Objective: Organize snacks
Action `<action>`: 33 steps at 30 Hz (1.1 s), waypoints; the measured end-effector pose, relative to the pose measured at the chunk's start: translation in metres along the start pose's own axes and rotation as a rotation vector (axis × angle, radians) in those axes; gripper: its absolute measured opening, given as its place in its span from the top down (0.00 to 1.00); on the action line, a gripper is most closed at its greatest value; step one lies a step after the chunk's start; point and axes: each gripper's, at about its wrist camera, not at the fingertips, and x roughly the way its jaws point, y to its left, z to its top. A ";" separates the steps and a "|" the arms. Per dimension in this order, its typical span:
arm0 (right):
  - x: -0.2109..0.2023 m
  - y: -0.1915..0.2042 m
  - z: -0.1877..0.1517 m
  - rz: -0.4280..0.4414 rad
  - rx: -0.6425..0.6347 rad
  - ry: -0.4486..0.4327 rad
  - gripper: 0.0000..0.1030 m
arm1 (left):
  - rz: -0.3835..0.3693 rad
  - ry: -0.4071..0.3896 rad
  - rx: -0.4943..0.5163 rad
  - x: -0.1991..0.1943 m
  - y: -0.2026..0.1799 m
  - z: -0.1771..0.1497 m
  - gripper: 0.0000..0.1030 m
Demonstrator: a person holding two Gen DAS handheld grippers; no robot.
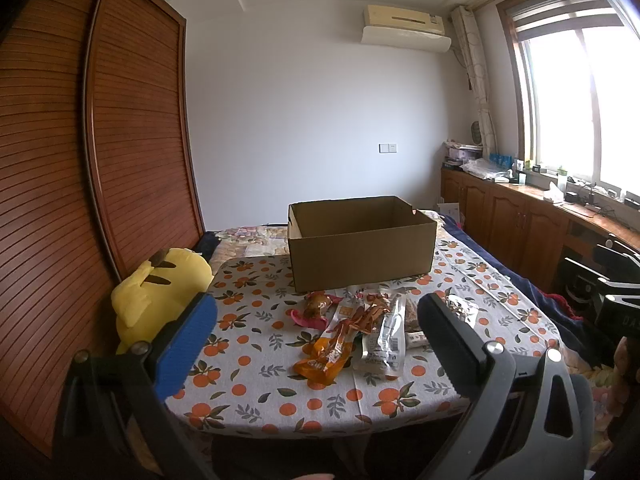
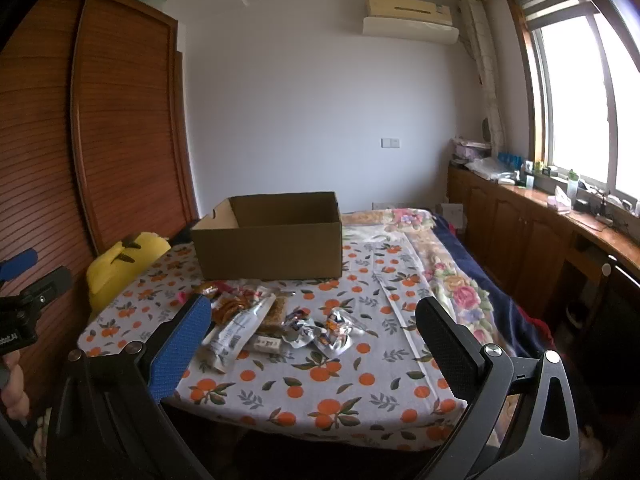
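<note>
Orange-print tablecloth [image 1: 248, 392], snacks [image 1: 360, 332] btwn & beyond spread left tool [image 1: 320, 344] fingers

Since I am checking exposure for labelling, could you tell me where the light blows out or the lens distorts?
Left wrist view: the window is blown out white, and the wardrobe bows strongly. Right wrist view: its window also clips; the snacks stay evenly lit.

The right hand-held gripper [image 2: 314, 334] hovers with its blue and black fingers spread wide, nothing between them. Just ahead, a heap of foil and clear-plastic snack packets [image 2: 276, 324] lies on the counter's orange-print cloth [image 2: 328, 392]. Beyond the heap sits an open brown cardboard box [image 2: 272, 240]. Far to the left, the left hand-held gripper [image 2: 24, 280] shows, a yellow plush toy [image 2: 116, 264] beyond it.
</note>
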 end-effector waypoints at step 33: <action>0.000 -0.001 -0.001 -0.001 0.000 -0.002 0.00 | 0.002 -0.003 0.001 -0.001 -0.001 -0.001 0.02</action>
